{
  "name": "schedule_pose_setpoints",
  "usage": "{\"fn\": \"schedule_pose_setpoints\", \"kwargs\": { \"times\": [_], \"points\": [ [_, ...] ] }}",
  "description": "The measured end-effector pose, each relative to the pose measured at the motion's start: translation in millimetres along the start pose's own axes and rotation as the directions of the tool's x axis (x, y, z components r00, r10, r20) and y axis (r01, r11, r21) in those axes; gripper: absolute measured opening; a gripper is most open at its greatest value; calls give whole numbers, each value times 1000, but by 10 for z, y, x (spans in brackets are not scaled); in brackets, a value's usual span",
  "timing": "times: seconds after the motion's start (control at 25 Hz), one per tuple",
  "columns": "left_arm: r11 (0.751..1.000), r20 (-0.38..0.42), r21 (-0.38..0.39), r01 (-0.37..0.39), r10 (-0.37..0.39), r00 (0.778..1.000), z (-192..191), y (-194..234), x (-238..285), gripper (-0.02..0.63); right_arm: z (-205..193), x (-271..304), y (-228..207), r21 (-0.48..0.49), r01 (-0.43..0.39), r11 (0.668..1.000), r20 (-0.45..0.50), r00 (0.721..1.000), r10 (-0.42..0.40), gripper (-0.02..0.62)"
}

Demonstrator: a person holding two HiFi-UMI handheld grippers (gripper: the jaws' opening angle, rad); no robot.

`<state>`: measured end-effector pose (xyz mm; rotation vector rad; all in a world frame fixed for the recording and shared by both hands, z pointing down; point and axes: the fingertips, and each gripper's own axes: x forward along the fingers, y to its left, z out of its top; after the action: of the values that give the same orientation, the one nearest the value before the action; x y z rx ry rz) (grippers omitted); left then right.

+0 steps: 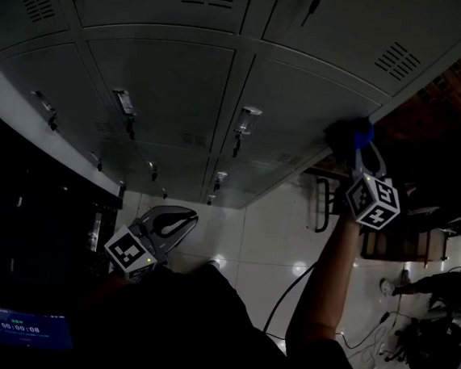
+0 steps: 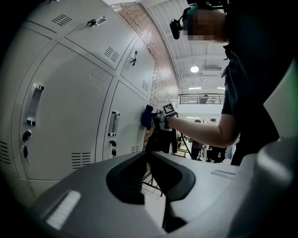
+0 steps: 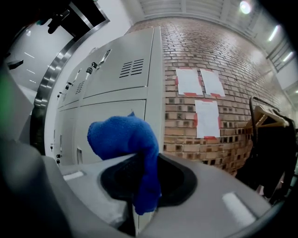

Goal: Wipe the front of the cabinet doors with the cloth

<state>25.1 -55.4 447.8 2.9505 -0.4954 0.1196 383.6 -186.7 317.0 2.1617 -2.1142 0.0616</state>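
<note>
Grey metal cabinet doors [image 1: 176, 77] fill the top of the head view. My right gripper [image 1: 362, 152] is raised to the cabinet's right edge and is shut on a blue cloth [image 1: 353, 135], which is pressed against the door front there. In the right gripper view the cloth [image 3: 123, 137] bunches above the jaws and hangs down between them, beside a vented door [image 3: 118, 69]. My left gripper [image 1: 177, 219] hangs low near my body, shut and holding nothing. Looking along the doors [image 2: 70, 111], the left gripper view shows the cloth [image 2: 147, 116] against a far door.
Handles and locks [image 1: 125, 100] stick out from the doors. A brick wall [image 3: 223, 56] with taped papers adjoins the cabinet on the right, and dark clothes hang on a rack [image 3: 270, 144]. A black cable [image 1: 289, 295] and a dark stand [image 1: 323, 205] are on the tiled floor.
</note>
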Motion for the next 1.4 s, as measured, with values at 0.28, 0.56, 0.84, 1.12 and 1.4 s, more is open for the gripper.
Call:
{"fn": "schedule_pose_setpoints", "kwargs": {
  "times": [0.28,0.56,0.84,1.12,1.4],
  "points": [
    [1000,2,7,-17,17,1000,15,10,-85,12,22,-94,275,6,17,1000,36,999,-17,72],
    [999,22,2,-41,41,999,58,77,-289,12,-124,74,1435,-5,-172,985,15,985,172,72],
    [996,33,-10,-90,91,995,38,190,-639,12,-302,336,2382,-34,-308,951,-42,951,307,72],
    [992,43,-16,-129,129,991,-11,286,-884,12,-454,547,2507,-32,-308,951,-76,949,305,72],
    [990,42,-28,-137,138,989,-6,344,-939,12,-473,515,2271,-27,-270,962,-85,960,267,72]
  ]
}}
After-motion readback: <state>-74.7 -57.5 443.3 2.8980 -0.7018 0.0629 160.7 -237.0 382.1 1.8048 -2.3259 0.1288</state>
